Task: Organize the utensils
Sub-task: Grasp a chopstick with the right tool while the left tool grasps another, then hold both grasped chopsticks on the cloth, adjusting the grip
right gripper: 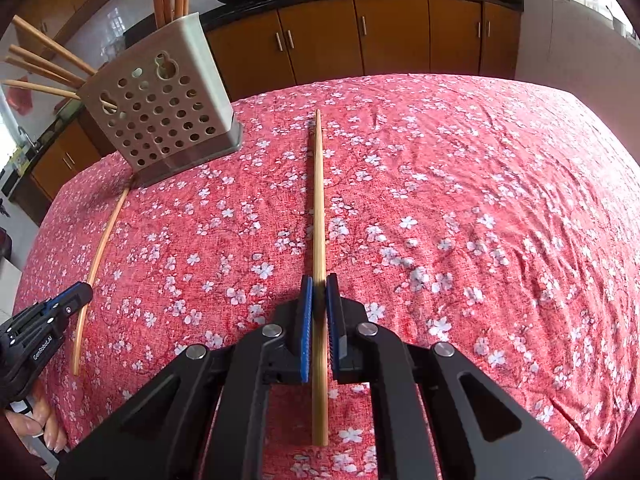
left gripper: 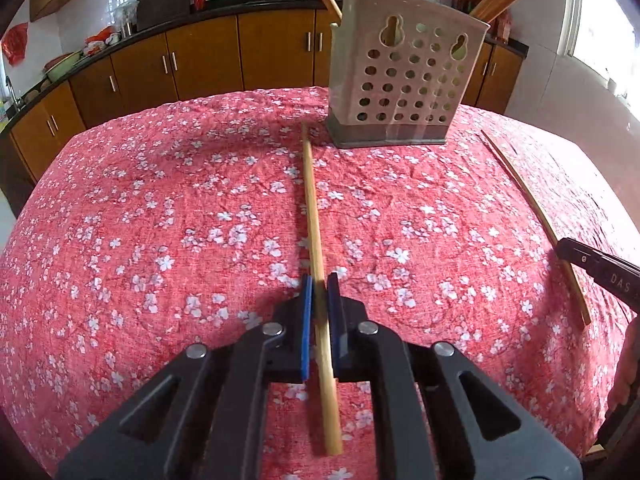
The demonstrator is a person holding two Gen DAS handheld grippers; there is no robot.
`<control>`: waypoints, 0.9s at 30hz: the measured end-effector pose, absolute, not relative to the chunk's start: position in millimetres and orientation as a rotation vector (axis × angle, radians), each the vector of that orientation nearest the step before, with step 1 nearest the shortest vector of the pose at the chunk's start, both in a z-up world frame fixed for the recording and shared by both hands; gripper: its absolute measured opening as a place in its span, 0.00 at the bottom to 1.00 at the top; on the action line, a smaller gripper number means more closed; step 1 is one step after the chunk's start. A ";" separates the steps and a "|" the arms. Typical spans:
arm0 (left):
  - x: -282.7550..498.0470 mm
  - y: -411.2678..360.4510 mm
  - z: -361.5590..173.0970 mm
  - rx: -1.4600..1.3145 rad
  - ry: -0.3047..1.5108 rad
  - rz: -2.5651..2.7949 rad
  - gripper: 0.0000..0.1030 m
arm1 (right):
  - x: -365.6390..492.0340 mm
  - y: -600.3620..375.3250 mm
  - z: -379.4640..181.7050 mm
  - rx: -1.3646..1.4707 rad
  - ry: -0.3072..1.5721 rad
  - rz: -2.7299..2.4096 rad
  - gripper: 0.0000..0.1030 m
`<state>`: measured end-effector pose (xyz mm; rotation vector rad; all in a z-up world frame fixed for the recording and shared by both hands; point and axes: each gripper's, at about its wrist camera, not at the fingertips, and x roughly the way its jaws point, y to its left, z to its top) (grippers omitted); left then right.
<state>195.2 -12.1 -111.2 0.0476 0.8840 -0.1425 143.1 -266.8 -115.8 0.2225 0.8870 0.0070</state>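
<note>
Chopsticks: we have one in each gripper. Left gripper [left gripper: 319,292] jaws clamped on a chopstick [left gripper: 314,216] lying on the surface [left gripper: 160,208], tip pointing toward the perforated holder [left gripper: 404,92]. Right gripper [right gripper: 319,292] jaws clamped on the other chopstick [right gripper: 319,200], also flat on the red floral cloth. Holder stands upright at the far edge, more chopsticks [right gripper: 44,60] inside it.

A red cloth with white blossoms [left gripper: 160,200] covers the table. On it stand a perforated grey plastic utensil holder [left gripper: 404,80] and two long wooden chopsticks [left gripper: 314,232] [right gripper: 318,200].
</note>
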 end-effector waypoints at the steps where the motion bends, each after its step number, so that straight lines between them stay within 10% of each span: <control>1: 197.9 -7.1 -110.6 0.042 0.886 -0.128 0.08 | 143.9 -264.9 -115.7 0.216 0.886 0.011 0.08; 27: 228.2 51.3 -108.6 -0.035 0.882 -0.042 0.18 | 169.5 -245.6 -124.6 0.089 0.849 -0.062 0.08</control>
